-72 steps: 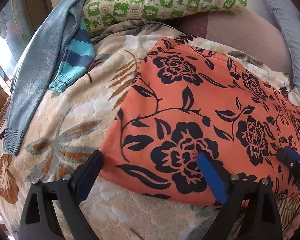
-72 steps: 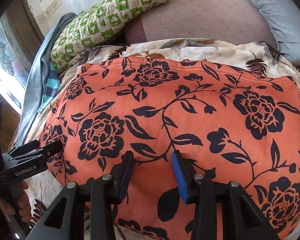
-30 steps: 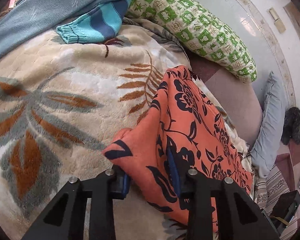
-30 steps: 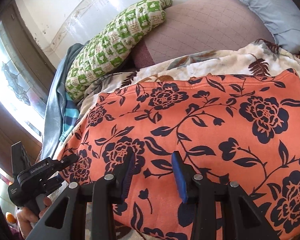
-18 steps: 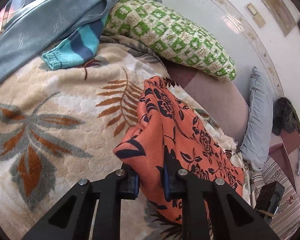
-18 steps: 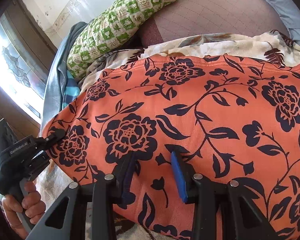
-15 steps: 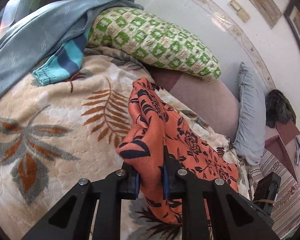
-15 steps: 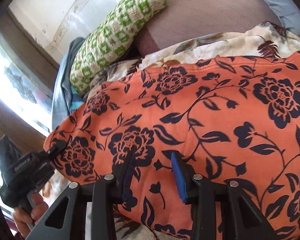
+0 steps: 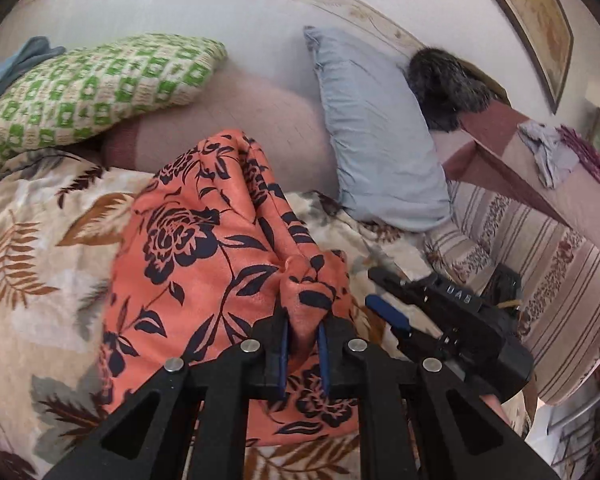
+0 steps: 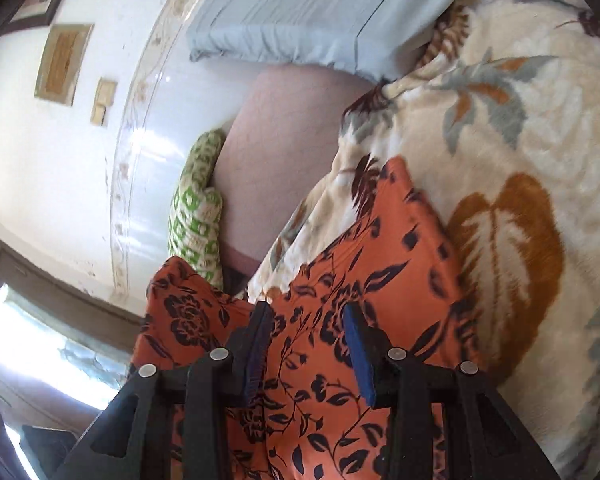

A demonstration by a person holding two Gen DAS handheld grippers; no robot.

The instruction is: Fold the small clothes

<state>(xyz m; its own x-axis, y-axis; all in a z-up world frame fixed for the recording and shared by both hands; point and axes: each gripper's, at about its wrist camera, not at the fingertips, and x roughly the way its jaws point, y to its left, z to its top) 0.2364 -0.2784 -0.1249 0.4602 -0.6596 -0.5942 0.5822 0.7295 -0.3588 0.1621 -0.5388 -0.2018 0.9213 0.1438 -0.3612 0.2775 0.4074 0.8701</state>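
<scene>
Left wrist view: one floral garment point(image 9: 188, 264), left tongs point(image 9: 303, 340) pinching it, right tongs point(image 9: 384, 308) spread.

Garment point(image 9: 204, 264): I see it lying on the blanket point(image 9: 40, 264), centre of the left wrist frame, one bunched corner raised between my left gripper point(image 9: 302, 344).
Right gripper point(image 9: 392, 320): lower right of that frame, just beside the garment's right edge.
Patterned pillow point(image 9: 92, 88): upper left, behind the blanket.
Plain pillow point(image 9: 376, 140): upper centre-right, leaning at the wall.
Bolster point(image 9: 236, 128): between the two pillows, behind the garment.
Striped bedding point(image 9: 540, 264): right, beyond the blanket.
</scene>
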